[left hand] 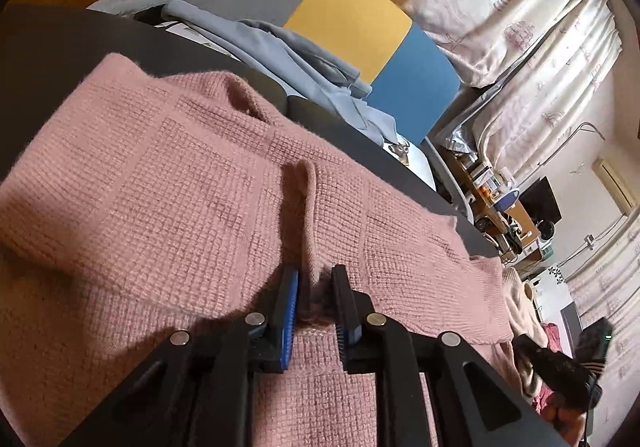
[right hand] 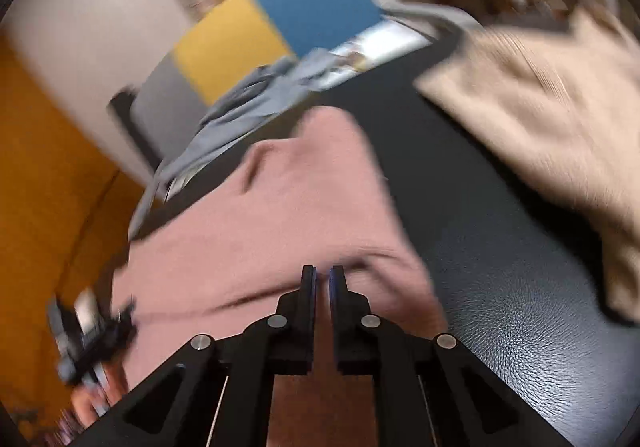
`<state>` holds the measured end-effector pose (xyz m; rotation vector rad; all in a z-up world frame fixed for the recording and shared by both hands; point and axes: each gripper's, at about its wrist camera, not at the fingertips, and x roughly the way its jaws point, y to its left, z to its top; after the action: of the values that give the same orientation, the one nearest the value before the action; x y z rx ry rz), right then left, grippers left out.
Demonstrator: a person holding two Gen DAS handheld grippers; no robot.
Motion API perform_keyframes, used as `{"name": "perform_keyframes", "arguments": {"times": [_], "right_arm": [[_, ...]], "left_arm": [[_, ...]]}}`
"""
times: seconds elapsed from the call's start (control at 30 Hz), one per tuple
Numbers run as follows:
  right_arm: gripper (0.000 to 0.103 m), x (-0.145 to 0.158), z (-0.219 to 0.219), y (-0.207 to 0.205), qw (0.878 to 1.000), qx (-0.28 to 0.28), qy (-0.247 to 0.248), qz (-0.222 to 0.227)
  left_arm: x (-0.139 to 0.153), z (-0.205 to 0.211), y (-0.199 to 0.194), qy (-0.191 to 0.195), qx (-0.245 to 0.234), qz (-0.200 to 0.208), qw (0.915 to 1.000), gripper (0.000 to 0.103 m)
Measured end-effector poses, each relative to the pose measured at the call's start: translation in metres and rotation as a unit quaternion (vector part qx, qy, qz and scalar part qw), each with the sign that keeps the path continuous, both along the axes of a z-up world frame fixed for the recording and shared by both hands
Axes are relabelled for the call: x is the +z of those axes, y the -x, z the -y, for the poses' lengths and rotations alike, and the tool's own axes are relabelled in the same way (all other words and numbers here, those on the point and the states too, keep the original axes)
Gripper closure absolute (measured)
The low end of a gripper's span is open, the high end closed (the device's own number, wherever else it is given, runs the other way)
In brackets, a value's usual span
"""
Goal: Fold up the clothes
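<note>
A pink knitted sweater point(left hand: 160, 175) lies spread on a dark table point(left hand: 48, 47). My left gripper point(left hand: 314, 279) is shut on a raised fold of the pink sweater, the cloth pinched between its blue pads. In the right wrist view the same pink sweater point(right hand: 280, 215) lies on the dark leather-like table point(right hand: 500, 267). My right gripper point(right hand: 323, 275) hovers over the sweater's right part with its fingers nearly together; the view is blurred and I see no cloth between them. The left gripper also shows at the lower left of the right wrist view point(right hand: 92, 331).
A beige garment point(right hand: 540, 107) lies on the table's far right. A grey-blue garment point(left hand: 288, 55) is draped at the far edge against a grey, yellow and blue cushion point(left hand: 352, 27). Patterned curtains point(left hand: 520, 7) and a cluttered desk point(left hand: 504, 207) stand behind.
</note>
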<state>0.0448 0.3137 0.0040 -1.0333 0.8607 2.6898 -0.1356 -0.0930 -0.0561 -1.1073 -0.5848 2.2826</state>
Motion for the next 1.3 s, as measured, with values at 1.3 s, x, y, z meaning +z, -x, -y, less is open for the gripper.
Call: {"name": "perform_keyframes", "arguments": {"times": [1.3], "right_arm": [[0.097,-0.025,-0.006,0.106,0.997,0.064,-0.007,-0.03]], "left_arm": [[-0.004,-0.004,0.0,0.006,0.001,-0.002,1.0,0.088]]}}
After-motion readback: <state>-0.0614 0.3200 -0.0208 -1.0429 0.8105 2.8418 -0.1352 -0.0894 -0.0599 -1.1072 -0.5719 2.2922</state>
